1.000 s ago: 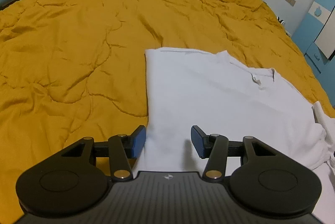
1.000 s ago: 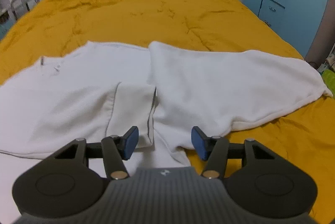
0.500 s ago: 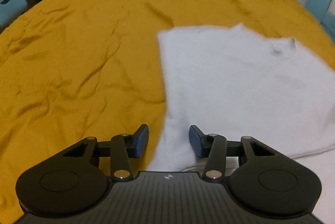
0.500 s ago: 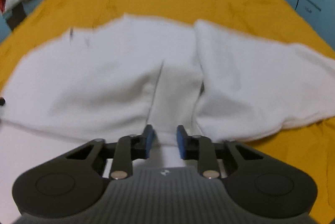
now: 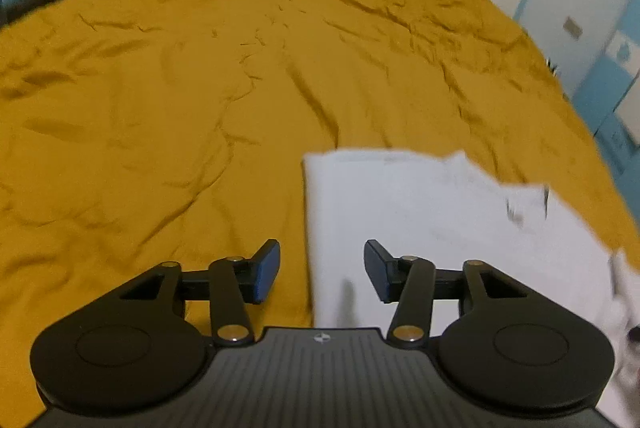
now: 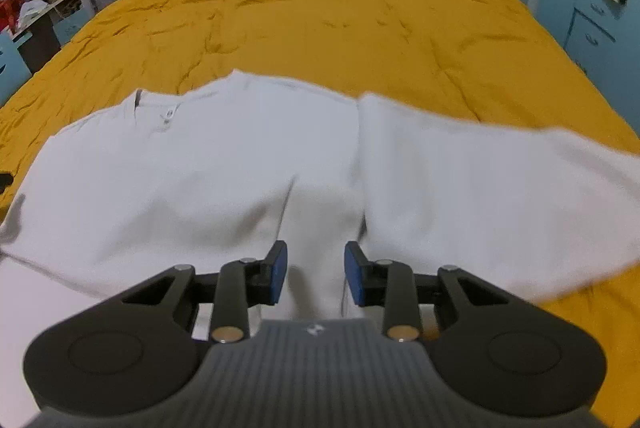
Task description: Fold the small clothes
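Lying on the mustard bed quilt (image 6: pixel 340 11): white long-sleeved shirt (image 6: pixel 200 167), left sleeve folded in, right sleeve still spreading outward. Hovering over it: left tool (image 5: pixel 322 270) gaping wide, right tool (image 6: pixel 316 274) partly apart, gripping nothing. Remaining: right sleeve, body folds.

We can read no words, numbers or brand names anywhere; the small white tag (image 6: pixel 167 114) at the neckline of the white cotton shirt (image 6: pixel 192 179) is too blurred.
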The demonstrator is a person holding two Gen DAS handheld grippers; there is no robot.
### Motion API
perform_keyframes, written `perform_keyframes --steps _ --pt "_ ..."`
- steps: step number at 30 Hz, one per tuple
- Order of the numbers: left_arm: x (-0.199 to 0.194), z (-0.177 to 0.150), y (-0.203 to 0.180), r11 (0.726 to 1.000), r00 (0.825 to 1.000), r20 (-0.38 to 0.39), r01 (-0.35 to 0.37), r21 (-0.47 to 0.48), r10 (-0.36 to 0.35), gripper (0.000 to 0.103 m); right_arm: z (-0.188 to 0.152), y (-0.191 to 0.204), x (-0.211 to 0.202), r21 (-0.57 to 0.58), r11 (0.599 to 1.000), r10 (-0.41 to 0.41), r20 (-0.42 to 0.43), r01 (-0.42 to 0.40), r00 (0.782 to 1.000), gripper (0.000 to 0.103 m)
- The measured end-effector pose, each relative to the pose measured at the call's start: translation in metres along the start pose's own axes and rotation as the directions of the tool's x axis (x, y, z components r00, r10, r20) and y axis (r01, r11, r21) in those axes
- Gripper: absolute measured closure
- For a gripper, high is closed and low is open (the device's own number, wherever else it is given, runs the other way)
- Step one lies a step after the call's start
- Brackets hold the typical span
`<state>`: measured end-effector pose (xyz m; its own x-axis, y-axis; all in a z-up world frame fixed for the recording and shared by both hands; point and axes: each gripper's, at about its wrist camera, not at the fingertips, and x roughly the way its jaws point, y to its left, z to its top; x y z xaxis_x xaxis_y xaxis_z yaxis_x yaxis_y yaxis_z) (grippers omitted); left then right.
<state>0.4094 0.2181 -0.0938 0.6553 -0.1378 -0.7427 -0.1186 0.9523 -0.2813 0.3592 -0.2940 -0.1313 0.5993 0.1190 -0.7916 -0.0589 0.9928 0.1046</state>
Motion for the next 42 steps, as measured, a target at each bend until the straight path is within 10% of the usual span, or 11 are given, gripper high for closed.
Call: perform_keyframes --steps 5,11,15,19,24,31,42 --pt "0.045 0.018 0.003 0.998 0.999 -0.031 0.006 -0.061 -0.008 0.045 0.022 -0.007 0.023 -0.033 0.999 0.008 0.016 -0.007 1.000 0.076" --pt "0.059 0.014 0.005 0.995 0.999 0.008 0.052 -0.090 -0.052 0.094 0.024 -0.024 0.046 0.003 1.000 0.022 -0.028 -0.022 0.999 0.076" --pt "0.029 0.012 0.009 0.989 0.987 0.124 0.112 -0.095 -0.100 0.096 0.019 -0.026 0.047 0.019 0.998 0.064 -0.022 -0.064 0.998 0.103" --pt "0.014 0.010 0.014 0.990 0.980 0.174 0.111 -0.083 -0.096 0.096 0.020 -0.027 0.019 0.042 0.996 0.068 0.093 -0.073 0.993 0.103" --pt "0.048 0.009 0.013 0.998 0.994 0.111 -0.011 -0.059 0.018 0.099 0.013 -0.025 0.050 0.020 1.000 -0.004 0.033 0.003 0.999 0.103" --pt "0.035 0.010 0.009 0.999 0.996 0.081 -0.027 -0.029 0.029 0.093 0.011 -0.022 0.021 -0.002 1.000 -0.014 0.090 0.014 0.996 0.083" --pt "-0.004 -0.043 -0.028 0.975 0.992 -0.112 -0.026 0.222 0.052 0.090 -0.035 -0.007 0.012 -0.006 0.999 0.054 -0.008 -0.054 0.998 0.086"
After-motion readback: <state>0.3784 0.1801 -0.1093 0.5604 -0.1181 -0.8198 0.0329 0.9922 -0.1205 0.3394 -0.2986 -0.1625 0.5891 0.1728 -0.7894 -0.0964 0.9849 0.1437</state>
